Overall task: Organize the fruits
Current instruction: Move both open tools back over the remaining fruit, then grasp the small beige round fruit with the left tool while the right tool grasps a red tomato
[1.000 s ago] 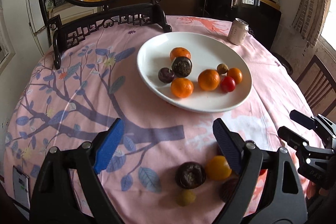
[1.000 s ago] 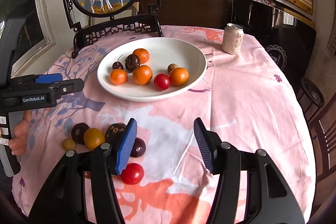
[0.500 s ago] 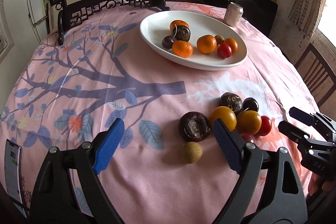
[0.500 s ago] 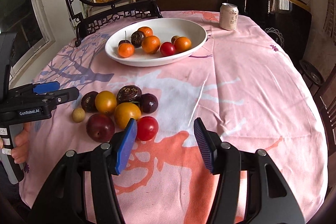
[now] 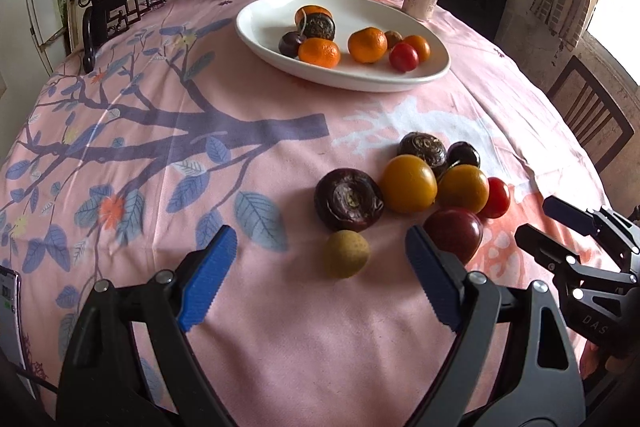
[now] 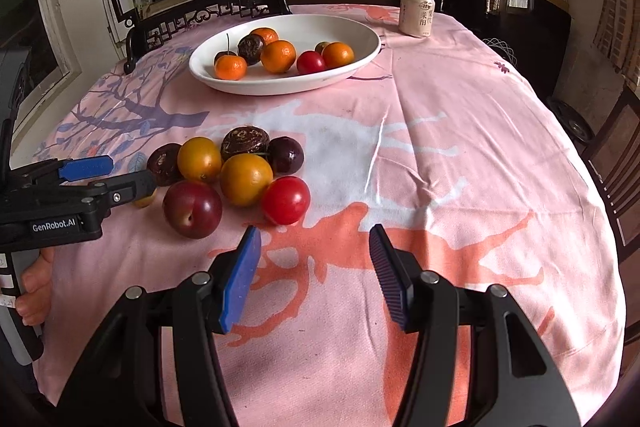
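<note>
Tablecloth [image 6: 460, 167]: loose fruit [image 6: 246, 179], both tools apart.

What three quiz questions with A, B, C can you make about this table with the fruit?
1. Where is the can?
A. On the cloth, beyond the plate
B. Among the fruit
C. On the floor

2. What colour is the plate?
A. Blue
B. White
C. Black

3. How are the left tongs and right tongs?
A. Each shut on a plum
B. Shut on nothing
C. Open and empty

Answers:
1 A: the can stands upright on the cloth at the table's far side.
2 B: the rim and inside are plain white.
3 C: in each wrist view the blue pads stand wide apart with only cloth between them.
</note>
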